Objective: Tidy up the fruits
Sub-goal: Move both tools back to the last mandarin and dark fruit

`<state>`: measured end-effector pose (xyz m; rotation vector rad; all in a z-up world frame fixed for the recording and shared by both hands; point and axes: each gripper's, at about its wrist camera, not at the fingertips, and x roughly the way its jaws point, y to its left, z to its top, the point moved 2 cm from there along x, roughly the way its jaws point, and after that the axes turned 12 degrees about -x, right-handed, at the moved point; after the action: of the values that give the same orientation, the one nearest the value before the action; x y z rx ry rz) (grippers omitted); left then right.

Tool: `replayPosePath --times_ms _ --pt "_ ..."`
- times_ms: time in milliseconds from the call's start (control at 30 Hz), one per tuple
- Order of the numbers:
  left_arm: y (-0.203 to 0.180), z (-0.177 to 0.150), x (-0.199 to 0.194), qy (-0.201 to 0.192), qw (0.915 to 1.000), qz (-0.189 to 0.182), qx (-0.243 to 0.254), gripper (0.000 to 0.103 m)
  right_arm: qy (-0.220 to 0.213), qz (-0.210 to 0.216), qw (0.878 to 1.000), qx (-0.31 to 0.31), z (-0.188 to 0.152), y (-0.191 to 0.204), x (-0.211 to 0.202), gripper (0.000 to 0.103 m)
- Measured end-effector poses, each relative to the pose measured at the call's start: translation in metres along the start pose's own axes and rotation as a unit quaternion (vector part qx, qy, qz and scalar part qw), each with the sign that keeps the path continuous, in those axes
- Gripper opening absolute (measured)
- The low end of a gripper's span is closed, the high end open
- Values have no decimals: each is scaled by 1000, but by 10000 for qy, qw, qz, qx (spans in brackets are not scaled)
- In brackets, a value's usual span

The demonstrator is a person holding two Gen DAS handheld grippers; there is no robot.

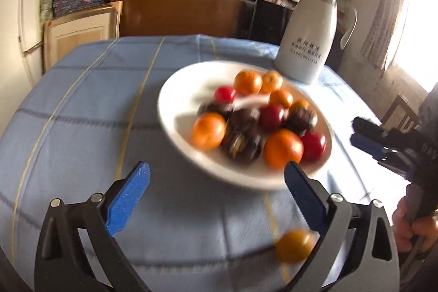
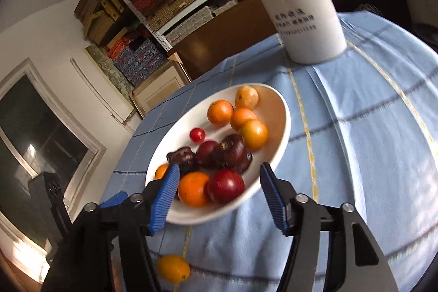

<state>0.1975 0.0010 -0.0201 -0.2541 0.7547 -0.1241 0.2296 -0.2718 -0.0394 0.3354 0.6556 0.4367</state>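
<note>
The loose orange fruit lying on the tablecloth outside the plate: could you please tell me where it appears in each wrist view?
Left wrist: the loose orange fruit sits low and right of centre, blurred, just inside the right finger.
Right wrist: the same fruit lies near the bottom, left of centre, below the left finger.
Shared landmark: the white plate, farther from the camera than the fruit in both.

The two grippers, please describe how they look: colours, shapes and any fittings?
Both the left gripper and the right gripper have black angular linkage arms joined by round silver bolts. Their fingers carry bright blue pads with fine ribbed faces. No cables or markings show.
</note>
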Motion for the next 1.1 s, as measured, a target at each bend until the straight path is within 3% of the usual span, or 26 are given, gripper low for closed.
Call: replayPosePath --times_ms 233,400,600,1100 --pt "-1 -40 -41 -379 9984 367 219 98 57 4 9997 252 -35 2 -19 80" --pt "2 -61 -61 -428 9979 434 197 98 376 17 9990 -261 -57 29 -15 83" --pt "6 -64 -71 -532 9971 532 109 98 441 -219 9886 -1420 -68 70 -12 83" --pt "16 -57 -86 -976 9911 900 -87 98 936 -46 9832 -1567 -75 83 10 83"
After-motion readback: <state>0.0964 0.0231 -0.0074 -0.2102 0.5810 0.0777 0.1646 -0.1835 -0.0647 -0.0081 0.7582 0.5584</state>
